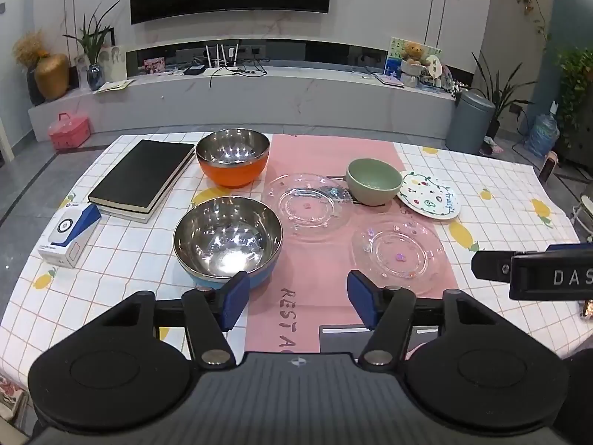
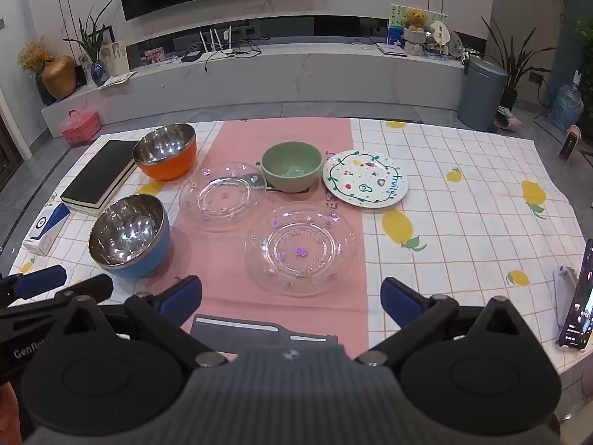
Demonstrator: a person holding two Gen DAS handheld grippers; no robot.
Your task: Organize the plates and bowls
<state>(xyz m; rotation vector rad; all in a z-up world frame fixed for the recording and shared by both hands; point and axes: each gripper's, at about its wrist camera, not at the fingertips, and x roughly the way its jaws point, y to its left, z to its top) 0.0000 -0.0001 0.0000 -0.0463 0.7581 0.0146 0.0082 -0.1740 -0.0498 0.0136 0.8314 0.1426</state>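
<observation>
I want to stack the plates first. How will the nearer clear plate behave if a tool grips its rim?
The nearer clear plate looks like glass, so probably stiff, slick and breakable. It lies flat on the pink runner, so its low rim may be hard to get under. Pushed, it would likely slide, not tip.

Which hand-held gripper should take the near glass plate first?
Right. The right hand-held gripper is open with the near glass plate directly ahead. The left hand-held gripper, also open, faces the blue steel bowl instead.
</observation>
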